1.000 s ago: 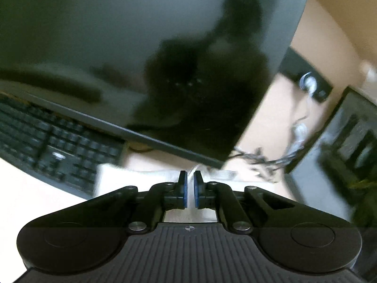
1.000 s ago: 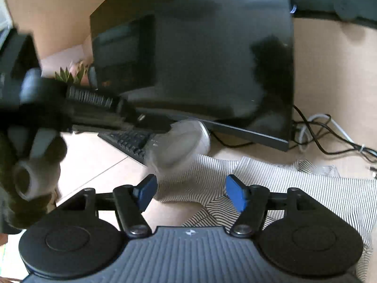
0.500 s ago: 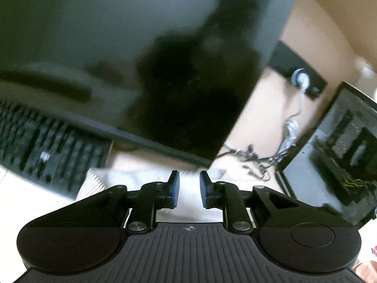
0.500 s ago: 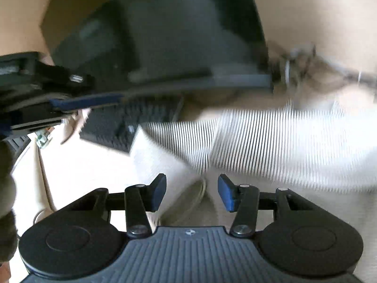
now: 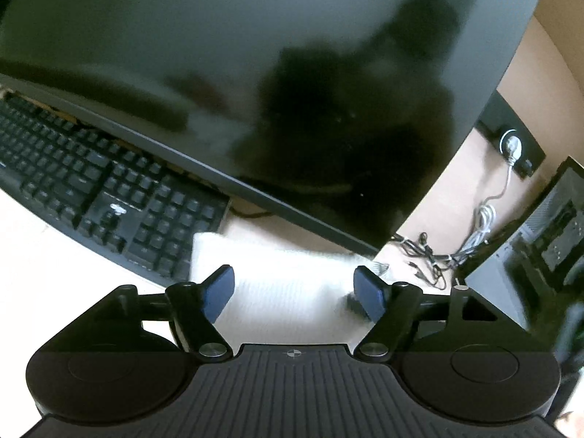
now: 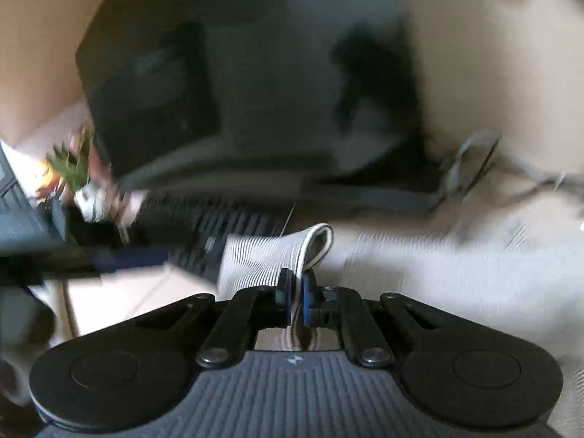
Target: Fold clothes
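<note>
The right gripper point(image 6: 296, 294) has just closed on the white, finely striped cloth garment point(image 6: 277, 255), while the left gripper point(image 5: 294, 288), just opened wide, holds nothing above it.

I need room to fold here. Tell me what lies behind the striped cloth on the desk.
Behind the white striped cloth lie a black keyboard and a large dark monitor, with tangled cables at the right. The monitor's stand is hidden.
</note>
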The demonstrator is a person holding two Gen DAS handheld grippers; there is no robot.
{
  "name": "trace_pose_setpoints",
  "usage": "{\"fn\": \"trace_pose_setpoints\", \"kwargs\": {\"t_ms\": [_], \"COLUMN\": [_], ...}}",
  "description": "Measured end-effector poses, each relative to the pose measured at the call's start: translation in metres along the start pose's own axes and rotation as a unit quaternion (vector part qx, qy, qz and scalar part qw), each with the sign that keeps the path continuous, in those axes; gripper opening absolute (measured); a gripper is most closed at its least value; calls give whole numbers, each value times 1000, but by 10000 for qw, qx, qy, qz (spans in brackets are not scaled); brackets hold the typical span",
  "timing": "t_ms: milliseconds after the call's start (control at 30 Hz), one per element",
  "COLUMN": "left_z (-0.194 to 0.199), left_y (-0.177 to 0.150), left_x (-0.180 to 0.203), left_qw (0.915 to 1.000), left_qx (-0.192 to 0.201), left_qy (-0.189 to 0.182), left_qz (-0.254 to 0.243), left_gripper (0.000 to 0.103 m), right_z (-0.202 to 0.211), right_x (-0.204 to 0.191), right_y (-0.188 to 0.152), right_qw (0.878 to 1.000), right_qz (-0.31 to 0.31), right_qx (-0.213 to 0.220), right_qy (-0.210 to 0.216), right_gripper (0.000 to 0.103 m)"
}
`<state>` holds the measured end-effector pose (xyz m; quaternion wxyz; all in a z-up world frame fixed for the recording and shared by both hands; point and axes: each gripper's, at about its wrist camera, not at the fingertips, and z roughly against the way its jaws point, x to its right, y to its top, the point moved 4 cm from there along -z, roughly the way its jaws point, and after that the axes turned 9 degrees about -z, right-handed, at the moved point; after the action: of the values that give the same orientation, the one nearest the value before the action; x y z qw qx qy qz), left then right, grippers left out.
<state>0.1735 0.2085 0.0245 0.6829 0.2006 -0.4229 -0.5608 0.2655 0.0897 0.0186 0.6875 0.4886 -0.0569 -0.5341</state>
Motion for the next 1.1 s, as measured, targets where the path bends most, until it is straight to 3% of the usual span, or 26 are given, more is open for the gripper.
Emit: {"fn": "trace_pose_setpoints", "kwargs": {"t_ms": [200, 367, 600, 700, 1000, 1100], "left_z": [-27, -52, -80, -85, -92, -91], "left_y": [-9, -28, -62, -71, -86, -88], "left_x": [23, 40, 50, 55, 59, 58], "left_qw": [9991, 9965, 9895, 9873, 9838, 9835], "left_qx": [-259, -649, -1333, -1448, -1652, -1683], "left_qy": [-323, -423, -414, -450, -381, -338], "left_qz": [-102, -310, -384, -466, -584, -574], "left_gripper": [95, 97, 99, 100, 102, 103], "right_z": [53, 77, 90, 83, 77, 80], "right_x": [43, 97, 150, 161, 184, 191], "right_y": [34, 40, 37, 33, 19, 18], "right_qw": [9941, 9849, 9770, 9742, 9756, 9694], "right_qz": [169, -44, -348, -310, -484, -467], "right_qx": [732, 914, 777, 689, 341, 363], "right_qy": [-788, -1469, -1957, -2127, -2113, -2383], "right_gripper": [3, 3, 3, 4, 4, 4]}}
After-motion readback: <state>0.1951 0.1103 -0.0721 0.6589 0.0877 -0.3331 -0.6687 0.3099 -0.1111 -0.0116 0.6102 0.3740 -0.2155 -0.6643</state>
